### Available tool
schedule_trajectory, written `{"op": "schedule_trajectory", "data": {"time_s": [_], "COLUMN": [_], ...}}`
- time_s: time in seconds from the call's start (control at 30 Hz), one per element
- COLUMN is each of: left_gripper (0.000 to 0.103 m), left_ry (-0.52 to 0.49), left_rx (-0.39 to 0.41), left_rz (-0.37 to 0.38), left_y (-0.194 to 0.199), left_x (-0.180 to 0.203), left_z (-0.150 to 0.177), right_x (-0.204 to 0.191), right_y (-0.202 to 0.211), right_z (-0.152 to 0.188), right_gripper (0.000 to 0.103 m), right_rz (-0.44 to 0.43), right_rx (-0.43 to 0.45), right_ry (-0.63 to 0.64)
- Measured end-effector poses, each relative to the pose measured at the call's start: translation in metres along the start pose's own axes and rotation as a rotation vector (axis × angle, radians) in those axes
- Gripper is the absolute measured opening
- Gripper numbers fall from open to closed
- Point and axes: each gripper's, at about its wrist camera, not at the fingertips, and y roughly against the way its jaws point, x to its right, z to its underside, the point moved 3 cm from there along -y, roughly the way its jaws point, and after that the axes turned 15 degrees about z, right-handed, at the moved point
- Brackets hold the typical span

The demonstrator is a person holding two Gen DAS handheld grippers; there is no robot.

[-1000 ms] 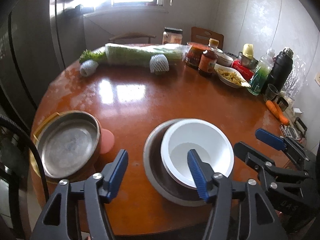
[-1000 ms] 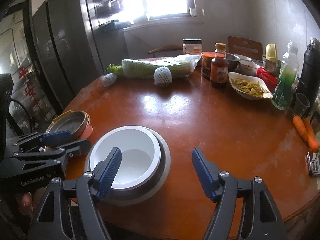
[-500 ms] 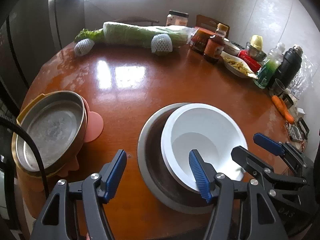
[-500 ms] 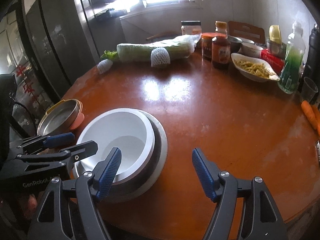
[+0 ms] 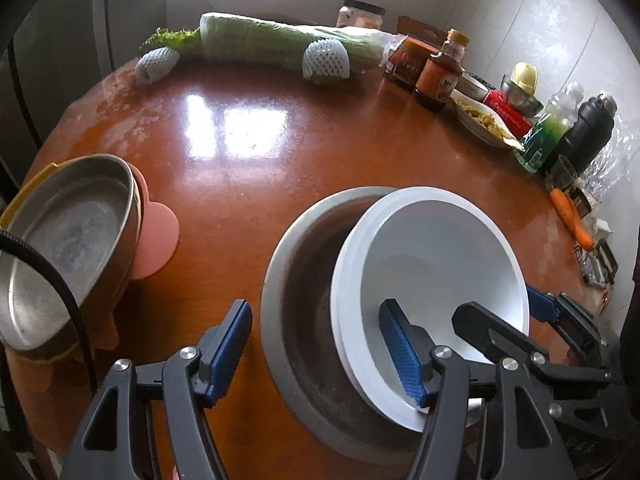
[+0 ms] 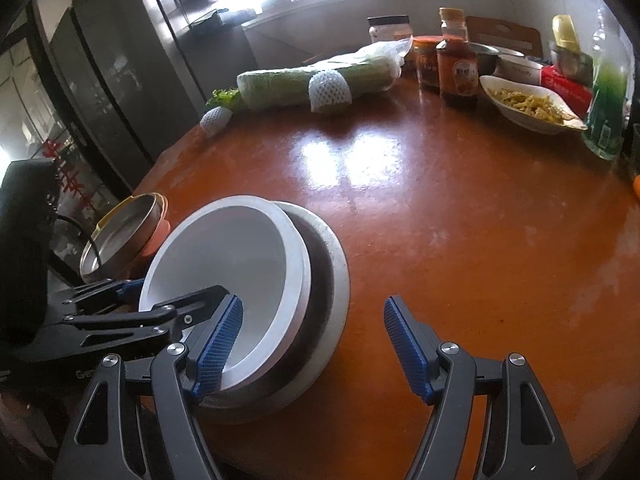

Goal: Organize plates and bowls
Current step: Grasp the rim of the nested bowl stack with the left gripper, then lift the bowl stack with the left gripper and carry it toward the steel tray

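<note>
A white bowl point(image 5: 432, 264) sits off-centre inside a wider steel bowl point(image 5: 304, 300) on the round brown table point(image 5: 320, 152). My left gripper point(image 5: 316, 354) is open and straddles their near-left rims, with its right pad inside the white bowl and its left pad over the table. My right gripper point(image 6: 314, 344) is also open; its left pad hangs inside the white bowl point(image 6: 240, 252) and its right pad hangs over bare table beyond the steel bowl point(image 6: 334, 264). Neither gripper's pads press on a rim. A steel pan point(image 5: 68, 240) rests on pink and yellow dishes at the left.
Along the far edge lie a wrapped cabbage point(image 5: 280, 40) and foam-netted fruit point(image 5: 326, 62). Jars, a sauce bottle point(image 5: 438, 80), a dish of food point(image 5: 484, 120), a green bottle, a black flask point(image 5: 592, 132) and carrots point(image 5: 568, 212) line the right side. A dark fridge stands left.
Both grippers have sunk toward the nested bowls and moved closer. Each inner pad, earlier above the rim, now hangs inside the white bowl. The bowls have not moved.
</note>
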Motion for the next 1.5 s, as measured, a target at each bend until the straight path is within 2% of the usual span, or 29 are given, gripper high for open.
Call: {"op": "schedule_trajectory", "data": {"time_s": [0.2,0.33,0.4,0.47,0.9,1.5], "left_gripper": [0.064,0.049,0.049,0.048,0.046,0.046], "left_ry": [0.014,0.017,0.019,0.028,0.005,-0.044], "left_rx": [0.003,0.001,0.003,0.009,0.053,0.165], "left_rz": [0.026,0.068,0.069,0.071,0.077,0.065], "left_y": [-0.001,-0.003,-0.003,-0.002,0.024,0.095], "left_x": [-0.002,0.001,0.001,0.001,0.011,0.018], "left_z": [-0.001,-0.001,-0.001,-0.001,-0.002,-0.012], "right_x": [-0.001,-0.002,-0.004,-0.006,-0.012,-0.045], "right_y": [-0.003,-0.003,-0.002,0.000,0.020,0.079], "right_z": [0.001,0.001,0.002,0.002,-0.004,-0.028], "right_gripper": [0.075,0.070,0.062,0.060,0.058,0.058], "right_rz": [-0.033,-0.061,-0.089,-0.096,-0.071,-0.064], "right_rx": [0.003,0.006,0.003,0.006,0.049,0.168], "right_ry": [-0.007,-0.015,-0.018,-0.015,0.001,0.055]}}
